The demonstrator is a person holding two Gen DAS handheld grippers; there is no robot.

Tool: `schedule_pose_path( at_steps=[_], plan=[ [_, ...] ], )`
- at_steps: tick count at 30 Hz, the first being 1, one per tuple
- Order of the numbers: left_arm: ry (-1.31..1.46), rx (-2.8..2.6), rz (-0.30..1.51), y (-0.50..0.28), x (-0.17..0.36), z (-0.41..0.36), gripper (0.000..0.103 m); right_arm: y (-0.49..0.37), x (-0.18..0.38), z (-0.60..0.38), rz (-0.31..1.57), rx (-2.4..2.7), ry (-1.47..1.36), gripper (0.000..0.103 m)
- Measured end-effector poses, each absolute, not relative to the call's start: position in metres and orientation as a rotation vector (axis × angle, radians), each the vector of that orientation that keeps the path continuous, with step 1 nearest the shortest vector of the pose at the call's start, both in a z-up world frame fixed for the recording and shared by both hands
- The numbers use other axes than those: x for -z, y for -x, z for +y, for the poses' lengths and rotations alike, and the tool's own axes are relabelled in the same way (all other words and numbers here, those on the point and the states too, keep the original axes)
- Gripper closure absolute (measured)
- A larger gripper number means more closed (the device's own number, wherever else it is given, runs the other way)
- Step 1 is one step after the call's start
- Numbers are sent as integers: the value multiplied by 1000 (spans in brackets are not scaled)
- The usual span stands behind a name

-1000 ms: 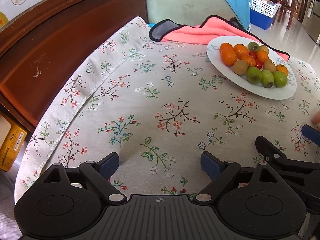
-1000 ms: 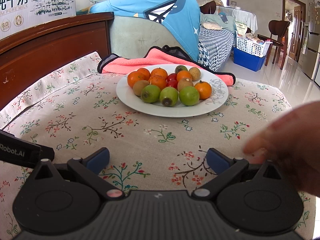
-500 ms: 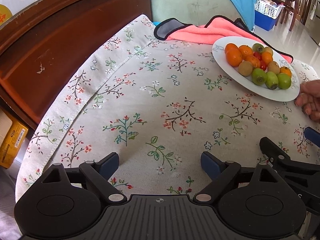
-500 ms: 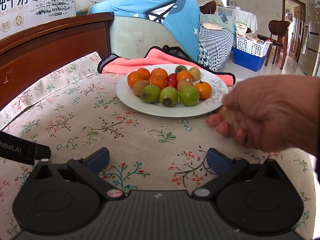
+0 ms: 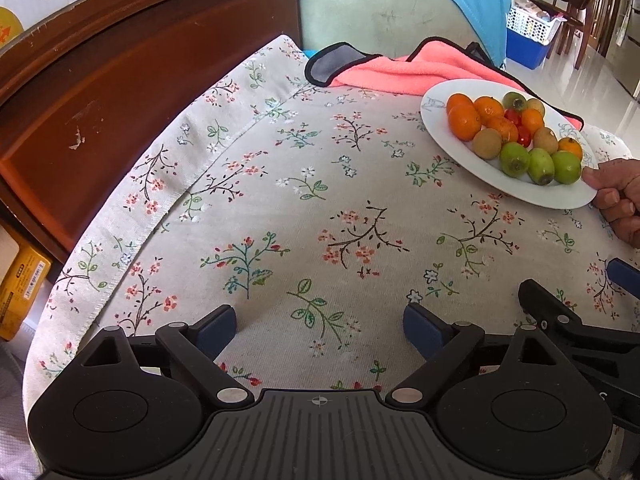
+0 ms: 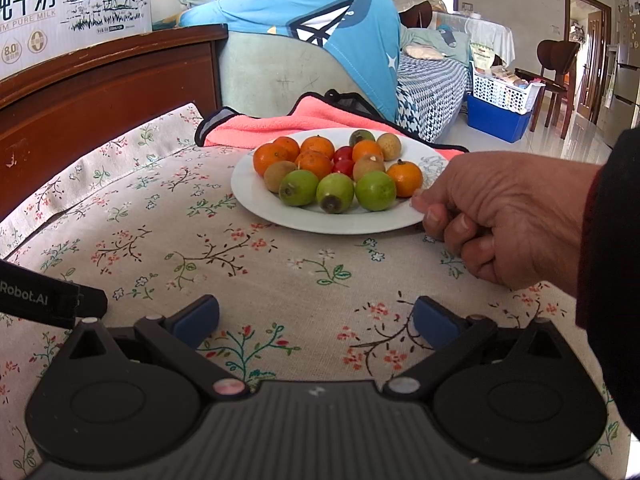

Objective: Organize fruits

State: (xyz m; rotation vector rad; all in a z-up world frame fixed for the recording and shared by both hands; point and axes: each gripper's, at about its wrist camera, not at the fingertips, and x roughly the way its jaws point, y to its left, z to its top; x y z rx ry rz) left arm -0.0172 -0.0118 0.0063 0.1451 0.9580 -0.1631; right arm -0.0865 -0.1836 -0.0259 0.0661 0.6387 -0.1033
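A white plate (image 6: 256, 196) (image 5: 448, 148) on the floral tablecloth holds oranges (image 6: 270, 158), three green fruits (image 6: 335, 192), brown kiwis (image 6: 275, 175) and small red tomatoes (image 6: 343, 166). A bare hand (image 6: 504, 216) (image 5: 618, 196) grips the plate's right rim. My left gripper (image 5: 320, 326) is open and empty over bare cloth, well short of the plate. My right gripper (image 6: 316, 318) is open and empty, in front of the plate; it also shows at the lower right of the left wrist view (image 5: 576, 292).
A pink towel with black trim (image 6: 280, 122) lies behind the plate. A dark wooden headboard (image 5: 120, 92) runs along the left with a milk carton box (image 6: 72, 4) on top. A sofa with blue cloth (image 6: 312, 36) stands behind. The cloth's edge (image 5: 80, 300) drops off at left.
The bare hand has reached in from the right and taken hold of the plate's rim. The left gripper's view has shifted slightly. Both grippers stay open.
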Motion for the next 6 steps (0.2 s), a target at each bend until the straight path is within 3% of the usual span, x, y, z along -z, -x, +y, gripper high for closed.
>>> schedule_pose_path(
  at_steps=[6],
  plan=[
    [-143,175,935,18,-5,-12,11,86,26,-184,639,103,-66,1]
  ],
)
